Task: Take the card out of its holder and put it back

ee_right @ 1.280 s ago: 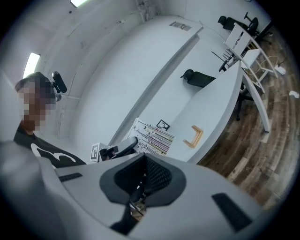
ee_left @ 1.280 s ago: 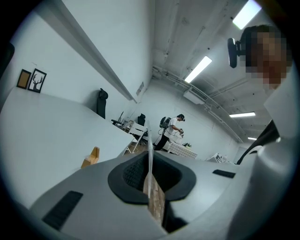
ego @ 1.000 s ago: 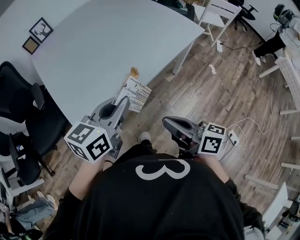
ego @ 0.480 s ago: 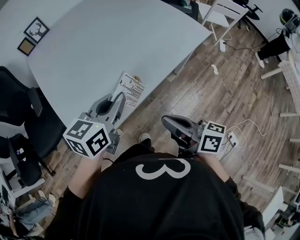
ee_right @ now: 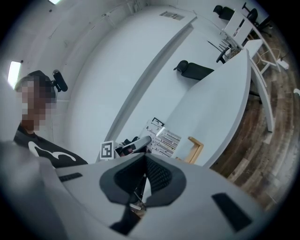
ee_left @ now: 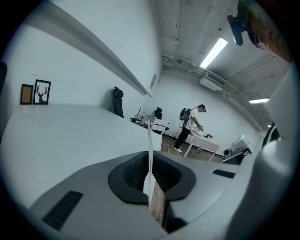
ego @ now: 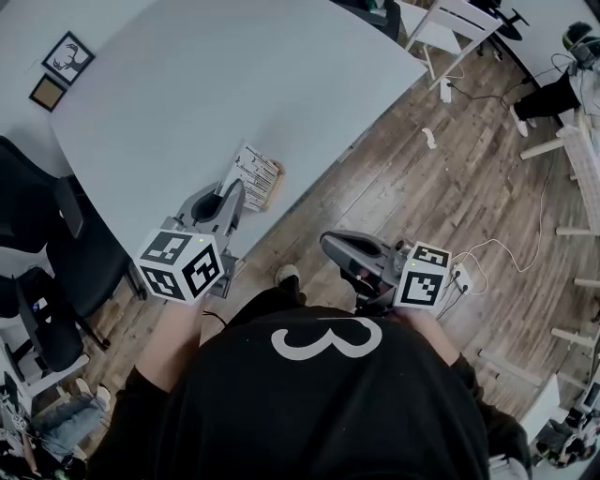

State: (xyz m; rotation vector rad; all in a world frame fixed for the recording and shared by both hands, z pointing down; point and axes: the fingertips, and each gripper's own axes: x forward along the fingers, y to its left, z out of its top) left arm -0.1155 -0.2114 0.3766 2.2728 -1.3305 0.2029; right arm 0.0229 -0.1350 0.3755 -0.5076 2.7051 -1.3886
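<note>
A white printed card stands in a small wooden holder near the front edge of the grey table. My left gripper is shut on the card. In the left gripper view the card runs edge-on between the pads, with the wooden holder at its lower end. My right gripper hangs over the floor in front of the person, jaws shut with nothing between them. The right gripper view shows the card, the holder and the left gripper beyond its own closed jaws.
Black office chairs stand left of the table. Two small picture frames lie at its far left corner. A white chair and a cable with a power strip are on the wooden floor to the right. A person stands far off.
The card with its holder has come down and tipped flatter toward the table, still in my left gripper. My right gripper has stayed in place.
</note>
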